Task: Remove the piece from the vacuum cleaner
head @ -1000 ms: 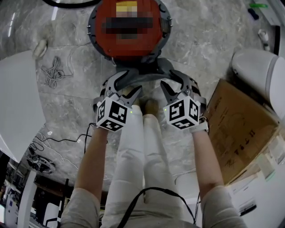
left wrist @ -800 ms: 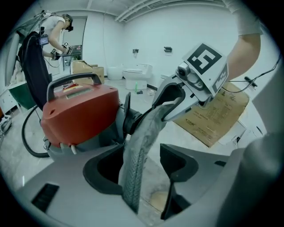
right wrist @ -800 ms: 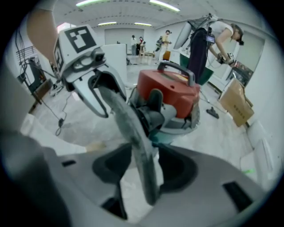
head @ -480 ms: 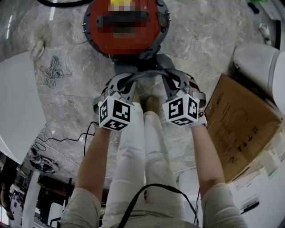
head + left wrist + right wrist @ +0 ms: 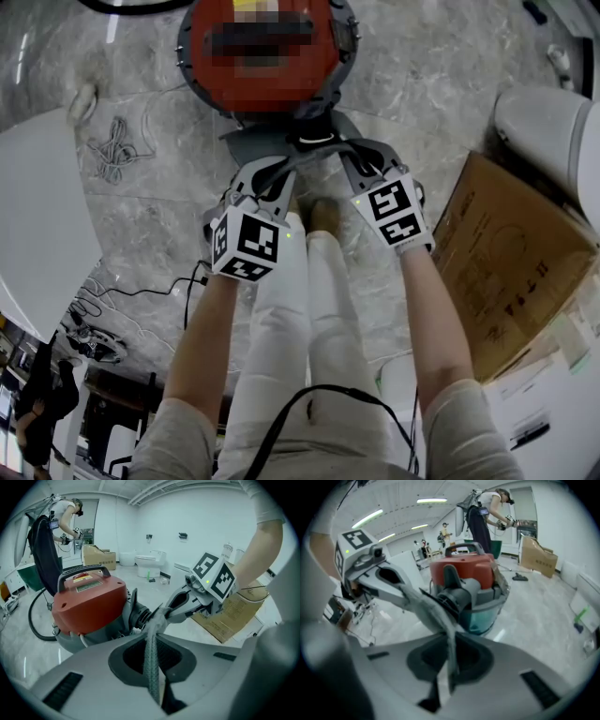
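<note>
The red vacuum cleaner (image 5: 258, 56) stands on the marble floor at the top of the head view. A grey inlet piece (image 5: 309, 139) sticks out of its front towards me. My left gripper (image 5: 292, 178) and right gripper (image 5: 339, 169) point down at that piece from either side, tips nearly meeting just in front of it. In the left gripper view, the left gripper (image 5: 157, 618) is shut, with its tip beside the inlet piece (image 5: 138, 616). The right gripper (image 5: 440, 620) has just been closing. Its pads now meet, and I see nothing between them.
A flattened cardboard box (image 5: 511, 262) lies at the right, with a white rounded fixture (image 5: 553, 122) behind it. A white tabletop (image 5: 37, 216) and loose cables (image 5: 112, 141) are at the left. My legs (image 5: 300, 309) stand between the arms. Another person (image 5: 487, 508) works in the background.
Both grippers' jaws went from wide open to shut. The right gripper rolled, so its marker cube faces differently. Both hands stayed close in front of the vacuum cleaner.
</note>
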Tool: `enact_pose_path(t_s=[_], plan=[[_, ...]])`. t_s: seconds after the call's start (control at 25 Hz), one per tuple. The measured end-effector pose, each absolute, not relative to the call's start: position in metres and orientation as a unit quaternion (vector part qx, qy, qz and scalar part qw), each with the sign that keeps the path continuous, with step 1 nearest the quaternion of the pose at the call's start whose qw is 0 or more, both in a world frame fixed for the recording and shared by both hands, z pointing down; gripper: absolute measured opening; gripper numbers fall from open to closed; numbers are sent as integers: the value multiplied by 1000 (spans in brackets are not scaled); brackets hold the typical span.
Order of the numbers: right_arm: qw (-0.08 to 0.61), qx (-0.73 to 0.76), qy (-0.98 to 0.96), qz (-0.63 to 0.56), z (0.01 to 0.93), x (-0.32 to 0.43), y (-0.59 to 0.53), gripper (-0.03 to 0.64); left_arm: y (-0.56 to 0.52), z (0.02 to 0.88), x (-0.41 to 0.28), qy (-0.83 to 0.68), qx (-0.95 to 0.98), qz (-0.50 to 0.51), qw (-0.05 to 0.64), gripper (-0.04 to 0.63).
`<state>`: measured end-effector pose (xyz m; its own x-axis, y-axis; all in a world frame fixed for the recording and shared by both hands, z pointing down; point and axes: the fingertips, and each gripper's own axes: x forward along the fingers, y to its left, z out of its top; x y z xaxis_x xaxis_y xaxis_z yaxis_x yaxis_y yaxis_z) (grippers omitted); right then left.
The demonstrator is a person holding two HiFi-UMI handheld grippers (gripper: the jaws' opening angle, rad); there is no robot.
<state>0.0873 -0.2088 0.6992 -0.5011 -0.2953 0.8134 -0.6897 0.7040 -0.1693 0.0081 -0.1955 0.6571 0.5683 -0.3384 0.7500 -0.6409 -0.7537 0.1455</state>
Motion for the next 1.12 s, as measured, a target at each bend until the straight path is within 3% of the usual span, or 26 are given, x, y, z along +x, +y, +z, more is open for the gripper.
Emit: enact_pose_path(t_s=[0.52,0.72,0.96,1.12], plan=[[487,267,-827,85,662,83,-210,27,-192,685,-9,-344,823,351,286,35],[475,279,-821,151,678,89,-202,26,-198,660,-5,-344,837,330,269,35],[444,306,-811,227,696,88,-196,26,-202,647,1,-352,831,309,301,35],[453,311,-810,205,687,89,-198,26,-195,661,-4,-366,819,308,317,35]])
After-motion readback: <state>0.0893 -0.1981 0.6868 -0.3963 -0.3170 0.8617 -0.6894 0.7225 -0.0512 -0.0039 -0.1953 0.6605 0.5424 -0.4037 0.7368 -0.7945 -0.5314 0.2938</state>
